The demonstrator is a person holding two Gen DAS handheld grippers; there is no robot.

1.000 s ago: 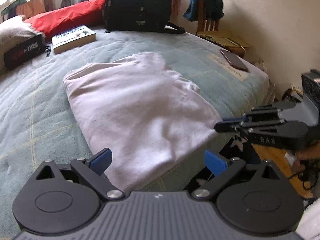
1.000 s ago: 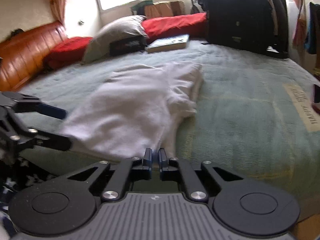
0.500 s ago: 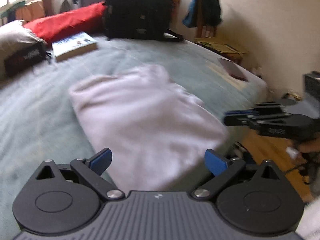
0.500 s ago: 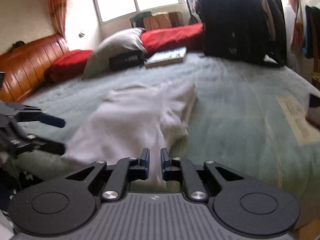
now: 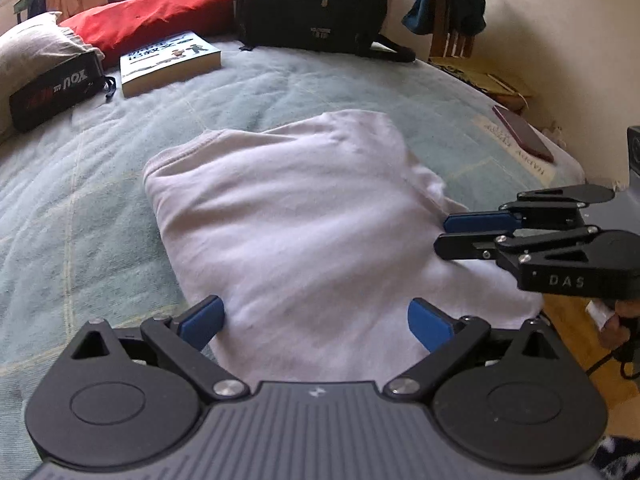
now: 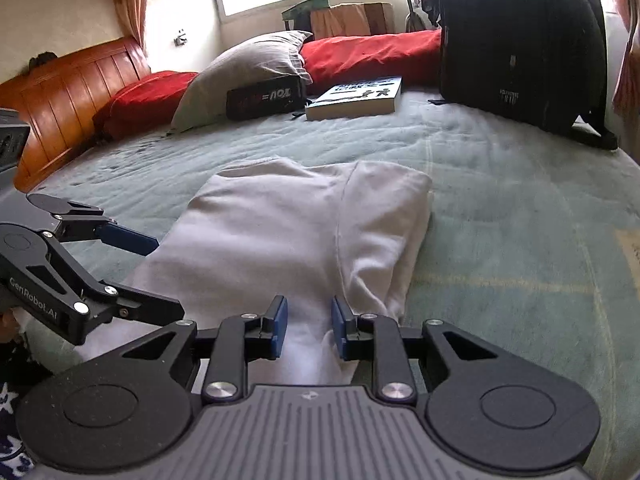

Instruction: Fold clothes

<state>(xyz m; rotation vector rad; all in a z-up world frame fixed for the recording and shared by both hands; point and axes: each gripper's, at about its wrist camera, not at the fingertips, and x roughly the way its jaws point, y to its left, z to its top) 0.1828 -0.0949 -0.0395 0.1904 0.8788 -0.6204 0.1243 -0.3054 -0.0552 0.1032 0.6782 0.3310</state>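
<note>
On the bed (image 5: pixel 100 216), folded white garment (image 5: pixel 304 216), near edge hidden behind left gripper (image 5: pixel 316 320) spread wide, right gripper (image 6: pixel 307 326) opening, empty.

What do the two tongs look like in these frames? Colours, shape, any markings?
Both the left tongs and the right tongs are matte black, with round disc pivots, silver screws, linkage arms, a ribbed grey body and blue pads on the fingers. Side-on, the left tongs read "GenRobot.AI" in white and the right tongs read "DAS".
</note>
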